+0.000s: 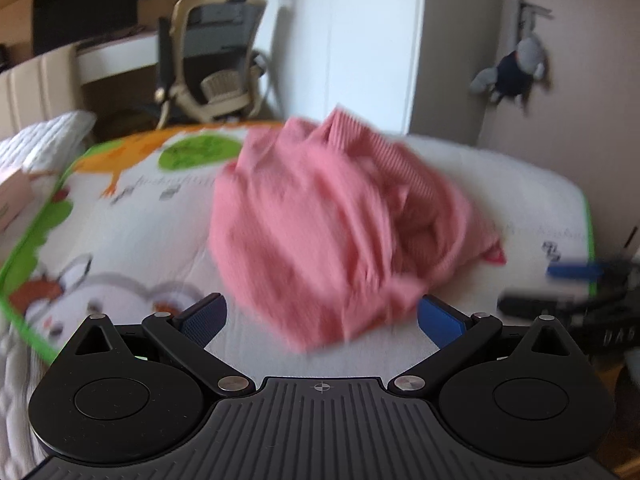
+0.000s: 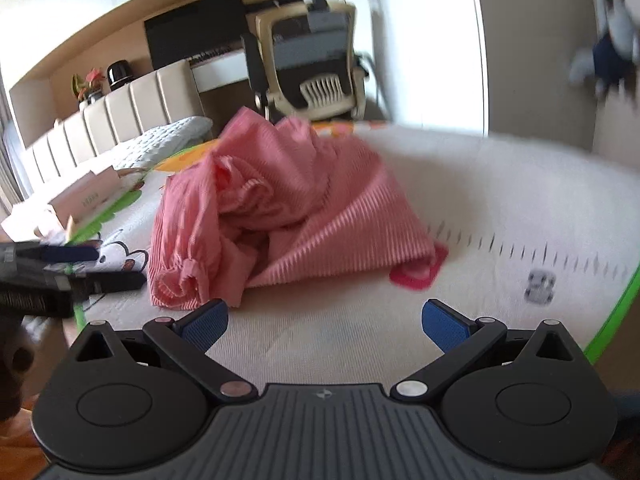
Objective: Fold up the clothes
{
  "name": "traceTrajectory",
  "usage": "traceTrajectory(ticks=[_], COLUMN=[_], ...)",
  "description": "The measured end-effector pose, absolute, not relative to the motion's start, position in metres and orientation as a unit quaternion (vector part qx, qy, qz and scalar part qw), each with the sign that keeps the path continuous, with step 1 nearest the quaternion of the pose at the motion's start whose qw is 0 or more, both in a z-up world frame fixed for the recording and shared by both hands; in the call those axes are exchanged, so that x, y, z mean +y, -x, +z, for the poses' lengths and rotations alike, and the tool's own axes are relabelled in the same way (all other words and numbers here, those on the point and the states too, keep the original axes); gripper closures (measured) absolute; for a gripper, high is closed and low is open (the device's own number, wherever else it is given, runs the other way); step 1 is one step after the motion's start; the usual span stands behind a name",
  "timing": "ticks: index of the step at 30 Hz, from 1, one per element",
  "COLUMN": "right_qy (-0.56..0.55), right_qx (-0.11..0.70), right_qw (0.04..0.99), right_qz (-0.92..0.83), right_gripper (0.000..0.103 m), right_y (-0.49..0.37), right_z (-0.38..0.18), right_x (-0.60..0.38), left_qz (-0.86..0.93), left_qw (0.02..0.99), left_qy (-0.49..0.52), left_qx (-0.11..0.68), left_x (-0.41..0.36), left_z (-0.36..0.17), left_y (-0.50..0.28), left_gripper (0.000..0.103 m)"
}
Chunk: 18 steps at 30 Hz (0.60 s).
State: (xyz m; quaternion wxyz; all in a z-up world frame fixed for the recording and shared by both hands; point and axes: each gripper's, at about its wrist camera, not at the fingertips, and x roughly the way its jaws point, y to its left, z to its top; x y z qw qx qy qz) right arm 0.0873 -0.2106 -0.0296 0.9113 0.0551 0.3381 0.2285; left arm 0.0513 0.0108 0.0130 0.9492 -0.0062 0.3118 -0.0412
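A crumpled pink ribbed garment (image 1: pixel 332 232) lies in a heap on a white cartoon-print mat (image 1: pixel 132 240) spread over the bed. My left gripper (image 1: pixel 322 318) is open just short of the heap's near edge, blue pads wide apart, holding nothing. In the right wrist view the same pink garment (image 2: pixel 280 208) sits ahead and to the left of my right gripper (image 2: pixel 324 320), which is open over bare mat (image 2: pixel 500 208) with nothing between its fingers. The right gripper (image 1: pixel 572 276) shows at the right edge of the left view; the left gripper (image 2: pixel 60 268) shows at the left edge of the right view.
A beige office chair (image 2: pixel 312 56) and a desk with a dark monitor (image 2: pixel 196 36) stand beyond the bed. A padded headboard (image 2: pixel 120 112), a white pillow (image 2: pixel 160 144) and cardboard boxes (image 2: pixel 84 196) are at the left. A soft toy (image 1: pixel 516 68) hangs on the right wall.
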Motion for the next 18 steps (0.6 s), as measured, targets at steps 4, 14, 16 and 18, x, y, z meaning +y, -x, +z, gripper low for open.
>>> traceTrajectory(ticks=[4,14,16,18], right_qy=[-0.101,0.028,0.034,0.049], right_qx=[0.375,0.417,0.361,0.3], right_qw=[0.893,0.874,0.9,0.925], right_qz=[0.226,0.249,0.24,0.227], right_gripper=[0.0,0.0,0.0,0.0], right_y=[-0.101,-0.122,-0.136,-0.161], right_z=[-0.043,-0.027,-0.006,0.015], right_x=[-0.221,-0.19,-0.19,-0.186], left_qz=[-0.073,-0.12,-0.125,-0.131], left_qw=[0.961,0.931,0.921,0.912], left_qy=[0.028,0.153,0.179,0.204], left_qx=[0.265,0.31,0.321,0.332], left_x=[0.035,0.122,0.134,0.143], left_z=[0.039,0.015,0.002,-0.009], left_y=[-0.084,-0.176,-0.182,-0.188], left_gripper=[0.0,0.0,0.0,0.0])
